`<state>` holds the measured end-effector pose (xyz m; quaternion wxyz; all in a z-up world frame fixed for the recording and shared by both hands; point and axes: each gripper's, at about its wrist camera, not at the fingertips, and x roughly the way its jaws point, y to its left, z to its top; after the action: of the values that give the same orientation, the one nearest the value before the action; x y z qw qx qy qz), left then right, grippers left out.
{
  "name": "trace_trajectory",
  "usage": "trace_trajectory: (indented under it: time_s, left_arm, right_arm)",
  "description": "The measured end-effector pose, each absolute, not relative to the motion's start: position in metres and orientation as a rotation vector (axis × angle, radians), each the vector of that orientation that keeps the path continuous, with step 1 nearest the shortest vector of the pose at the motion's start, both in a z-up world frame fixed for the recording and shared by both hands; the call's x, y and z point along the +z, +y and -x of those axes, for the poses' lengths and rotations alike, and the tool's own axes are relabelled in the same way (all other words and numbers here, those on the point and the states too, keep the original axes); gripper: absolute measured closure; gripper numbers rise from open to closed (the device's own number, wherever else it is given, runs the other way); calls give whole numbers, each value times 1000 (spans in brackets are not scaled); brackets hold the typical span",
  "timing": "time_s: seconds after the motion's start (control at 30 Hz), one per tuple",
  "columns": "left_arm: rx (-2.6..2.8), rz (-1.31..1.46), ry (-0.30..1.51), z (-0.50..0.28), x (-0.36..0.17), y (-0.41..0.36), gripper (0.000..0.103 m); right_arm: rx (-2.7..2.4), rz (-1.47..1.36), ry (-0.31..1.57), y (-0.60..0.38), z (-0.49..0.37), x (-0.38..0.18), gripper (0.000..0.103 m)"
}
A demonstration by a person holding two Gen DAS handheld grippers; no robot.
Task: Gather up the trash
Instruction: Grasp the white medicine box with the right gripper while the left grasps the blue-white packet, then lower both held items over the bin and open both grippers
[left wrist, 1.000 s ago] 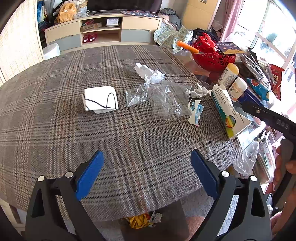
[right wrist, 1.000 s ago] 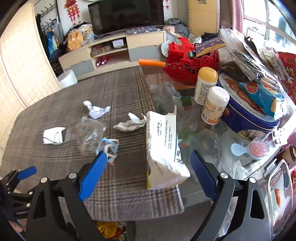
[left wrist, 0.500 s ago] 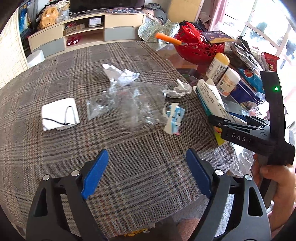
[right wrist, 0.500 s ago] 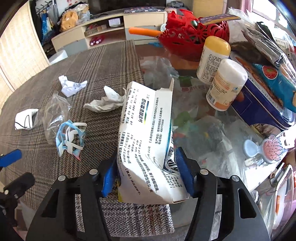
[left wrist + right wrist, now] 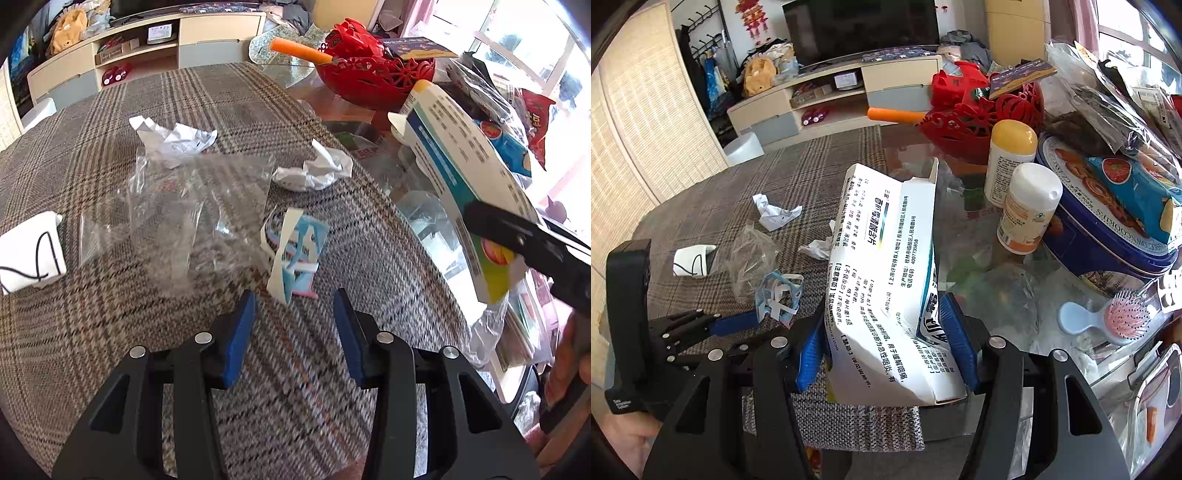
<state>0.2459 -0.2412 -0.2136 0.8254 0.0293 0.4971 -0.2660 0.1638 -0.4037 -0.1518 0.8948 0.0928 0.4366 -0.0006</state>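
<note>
The right gripper point(image 5: 886, 343) pinches a crumpled white box point(image 5: 886, 280) between its blue pads, lifted at the cloth's edge beside the glass. The left gripper point(image 5: 294, 332) hangs with jaws spread, empty, just short of a torn blue-and-white wrapper point(image 5: 295, 251) on the plaid cloth point(image 5: 184, 92). Around the wrapper lie a clear bag point(image 5: 177, 206), two paper wads point(image 5: 317, 170) point(image 5: 173, 140) and a folded white piece point(image 5: 29, 254) farther left. Bottles point(image 5: 1027, 206), a cookie tin point(image 5: 1108, 236), a red basket point(image 5: 979, 122) and a hairbrush point(image 5: 1108, 317) crowd the glass to the right.
</note>
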Motion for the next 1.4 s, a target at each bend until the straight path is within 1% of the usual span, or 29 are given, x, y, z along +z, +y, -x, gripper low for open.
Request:
trace_trajectory:
  time_s: [0.07,0.13,0.17,0.2,0.43,0.5,0.77,1.07,1.27,1.4]
  left_arm:
    - [-570,-67,1051,-250,-214,-247,66]
    - [-575,-80,1058,-254,-215,-253,75]
    - [-575,-86,1059,-255,-215,-254,85]
    - [-577,-88,1060,-255,-214,-255,91]
    - [-603,-114,1054,-235,-208,-255,93]
    - [-605,-122,1058,-226,-206,-252,100]
    - [-569,-130,1049,-168,-193,-215,101]
    - [-485,-113,1049,-93,-189,-146,101]
    - [-407,-79,1069,-46,-208,-101,101]
    - [-383,-40,1131,-24,-241,-80,101]
  right_arm:
    - [3,-198,901,-407,-160,-151,43]
    - [3,-206,900,-410,-163,-150,43]
    - [0,-210,899,-412,-163,-151,43]
    - [-1,-214,899,-412,-164,-152,43]
    - [6,-230,897,-410,-150,-151,43]
    - [10,-232,894,-406,-142,-148,43]
    - [54,-222,900,-369,-100,-142,43]
    - [121,-219,928,-310,-40,-147,43]
    - [172,-208,996,-270,-4,-173,43]
    - [197,-203,1079,-249,11,-205,43]
